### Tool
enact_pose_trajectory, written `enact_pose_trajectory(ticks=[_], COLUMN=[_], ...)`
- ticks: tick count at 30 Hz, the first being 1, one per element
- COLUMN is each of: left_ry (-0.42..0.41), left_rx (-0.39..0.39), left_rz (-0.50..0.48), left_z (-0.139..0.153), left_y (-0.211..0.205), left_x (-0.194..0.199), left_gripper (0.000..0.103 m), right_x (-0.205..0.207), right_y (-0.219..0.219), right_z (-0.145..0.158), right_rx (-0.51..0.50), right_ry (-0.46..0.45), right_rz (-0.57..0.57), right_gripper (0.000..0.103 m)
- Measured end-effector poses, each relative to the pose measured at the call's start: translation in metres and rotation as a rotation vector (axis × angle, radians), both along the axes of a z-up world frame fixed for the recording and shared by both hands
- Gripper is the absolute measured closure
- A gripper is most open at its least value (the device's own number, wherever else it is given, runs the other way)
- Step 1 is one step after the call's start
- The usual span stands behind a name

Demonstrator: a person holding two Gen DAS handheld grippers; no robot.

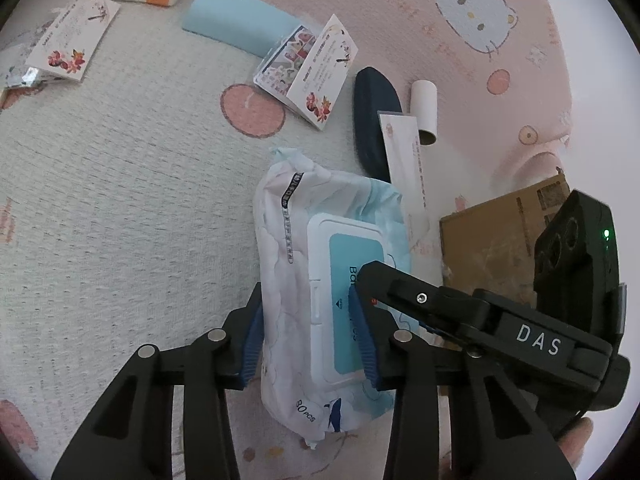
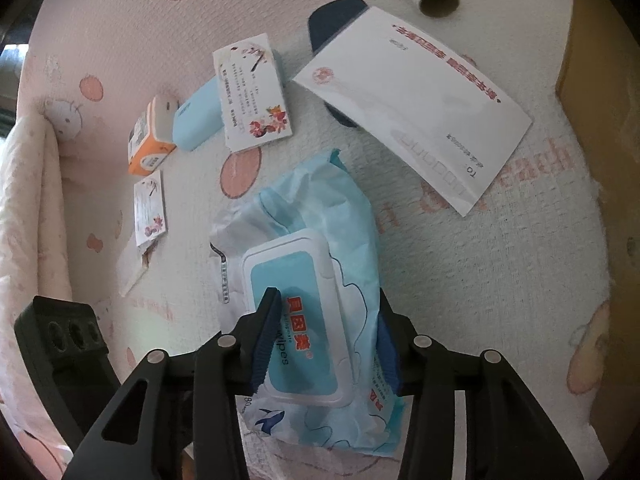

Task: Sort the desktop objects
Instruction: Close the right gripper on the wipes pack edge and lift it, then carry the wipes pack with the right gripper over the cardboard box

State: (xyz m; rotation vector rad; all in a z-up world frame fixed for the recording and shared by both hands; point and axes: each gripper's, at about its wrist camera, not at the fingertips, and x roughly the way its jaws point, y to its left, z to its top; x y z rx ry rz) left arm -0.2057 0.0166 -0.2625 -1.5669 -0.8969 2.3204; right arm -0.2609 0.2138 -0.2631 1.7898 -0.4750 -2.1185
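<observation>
Pink cartoon-print bedspread (image 1: 120,200); left gripper (image 1: 310,336), right gripper (image 2: 326,344) fingers both clamped on wipes pack (image 2: 308,280).

The wipes pack (image 2: 316,280) is white and pale blue with a teal-panelled white lid and red lettering. The cloth (image 1: 120,200) is pink and grey-white with cartoon cats and pink dots. The envelope (image 2: 420,100) is white with red print. The gripper pads (image 2: 266,344) are blue.
</observation>
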Motion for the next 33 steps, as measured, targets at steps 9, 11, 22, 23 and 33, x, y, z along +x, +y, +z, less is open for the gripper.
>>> enact_pose_trajectory(ticks=[9,11,22,23,33], left_ry=[0.092,0.125,0.347,0.36,0.473], left_rx=[-0.015,-0.018,-0.02,-0.018,-0.026], left_rz=[0.001,0.005,0.031,0.031,0.035], left_z=[0.047,0.064,0.16,0.166,0.215], left_y=[-0.018,-0.023,-0.036,-0.036,-0.03], left_x=[0.011,0.013,0.042,0.045,0.088], left_gripper=[0.061,0.061,0.061,0.061,0.061], right_x=[0.01,0.012,0.044,0.049,0.096], right_y=[-0.024,-0.03,-0.048,-0.048,-0.044], right_z=[0.046,0.066,0.173,0.181,0.236], right_rx=[0.006,0.004,0.005,0.007,-0.002], right_ry=[0.065,0.1,0.317,0.334,0.445], right_rz=[0.021,0.028,0.055,0.056,0.057], right_gripper=[0.063,0.063,0.063,0.063,0.063])
